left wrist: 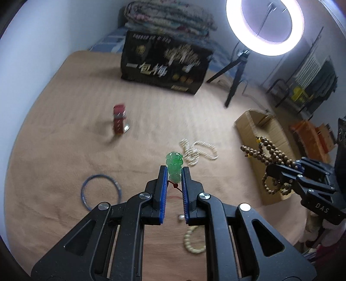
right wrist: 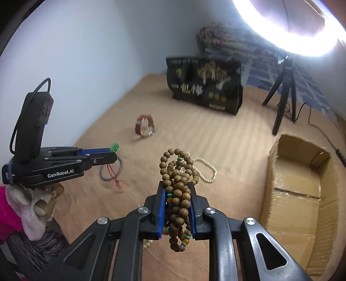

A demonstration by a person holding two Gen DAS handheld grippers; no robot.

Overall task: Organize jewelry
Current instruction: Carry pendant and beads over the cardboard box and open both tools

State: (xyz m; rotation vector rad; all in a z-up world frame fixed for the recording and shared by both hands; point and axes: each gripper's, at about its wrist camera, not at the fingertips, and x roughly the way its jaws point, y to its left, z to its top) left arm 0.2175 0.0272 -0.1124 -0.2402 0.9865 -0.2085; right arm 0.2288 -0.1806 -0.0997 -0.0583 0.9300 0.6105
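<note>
My left gripper [left wrist: 174, 170] is shut on a green jade pendant [left wrist: 174, 162] with a red cord hanging below it, held above the tan blanket; it also shows in the right wrist view [right wrist: 112, 151]. My right gripper [right wrist: 177, 190] is shut on a bunch of brown wooden bead strands [right wrist: 178, 186], held in the air to the left of the open cardboard box [right wrist: 302, 194]; the beads show in the left wrist view [left wrist: 268, 151] too. On the blanket lie a white pearl necklace [left wrist: 196, 151], a blue bangle [left wrist: 100, 192], a red watch [left wrist: 119, 118] and a cream bead bracelet [left wrist: 193, 242].
A black printed box [left wrist: 164, 62] stands at the back with folded quilts [left wrist: 170, 17] behind it. A ring light [left wrist: 265, 26] on a black tripod [left wrist: 233, 71] stands at the back right. The cardboard box [left wrist: 266, 138] sits at the blanket's right edge.
</note>
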